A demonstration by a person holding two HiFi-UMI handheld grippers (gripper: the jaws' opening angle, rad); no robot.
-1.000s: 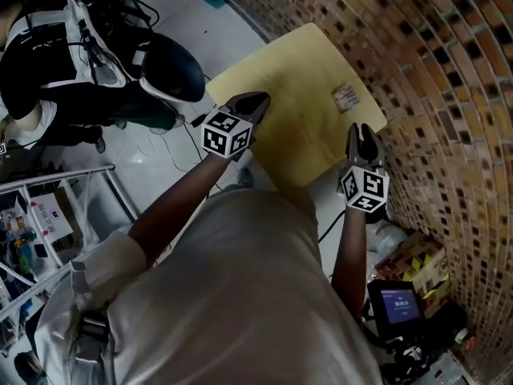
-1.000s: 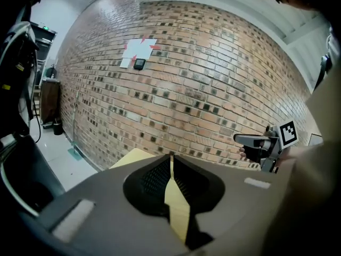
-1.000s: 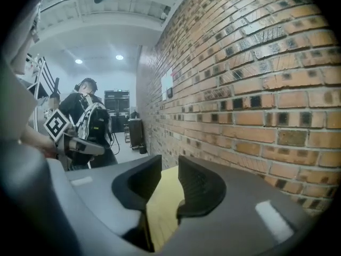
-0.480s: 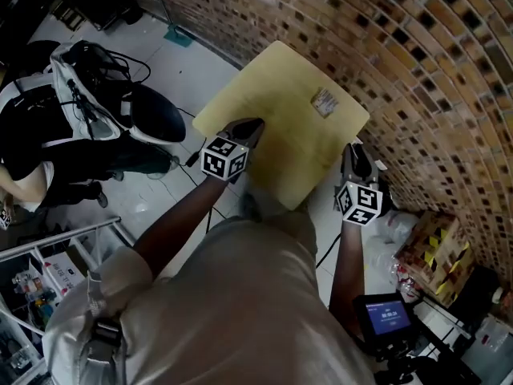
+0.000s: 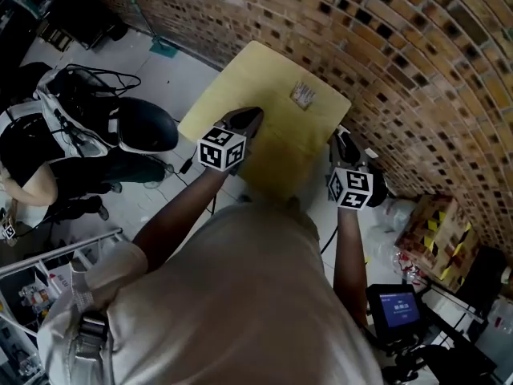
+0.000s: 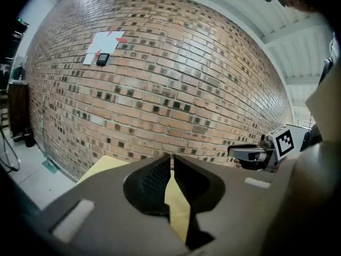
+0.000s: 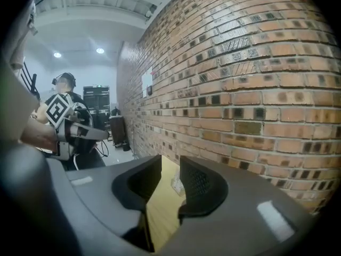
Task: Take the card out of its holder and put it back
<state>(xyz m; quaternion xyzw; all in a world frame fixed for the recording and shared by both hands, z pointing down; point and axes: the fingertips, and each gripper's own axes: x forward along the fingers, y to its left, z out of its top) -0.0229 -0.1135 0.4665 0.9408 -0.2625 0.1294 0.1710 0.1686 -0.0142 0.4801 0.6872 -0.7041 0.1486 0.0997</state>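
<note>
A small clear card holder (image 5: 302,95) with a card in it lies flat on the far part of the yellow table (image 5: 240,74), close to the brick wall. My left gripper (image 5: 247,119) hovers over the table's near left part, jaws shut and holding nothing. My right gripper (image 5: 343,144) hangs beside the table's right edge, open and holding nothing. In the right gripper view the card holder (image 7: 175,184) shows between the open jaws of my right gripper (image 7: 170,161), well ahead of them. In the left gripper view the table (image 6: 106,164) lies below my left gripper (image 6: 171,158).
A curved brick wall (image 5: 417,62) runs behind and right of the table. A seated person in black (image 5: 48,159) with a bag and cables is at the left. A cardboard box (image 5: 433,223) and a small screen (image 5: 398,307) are on the floor at the right. A wire rack (image 5: 40,271) stands lower left.
Both grippers have shifted along the table with the person. The right one has gone from over the table's near corner to beside its right edge. Neither gripper's jaws have visibly changed.
</note>
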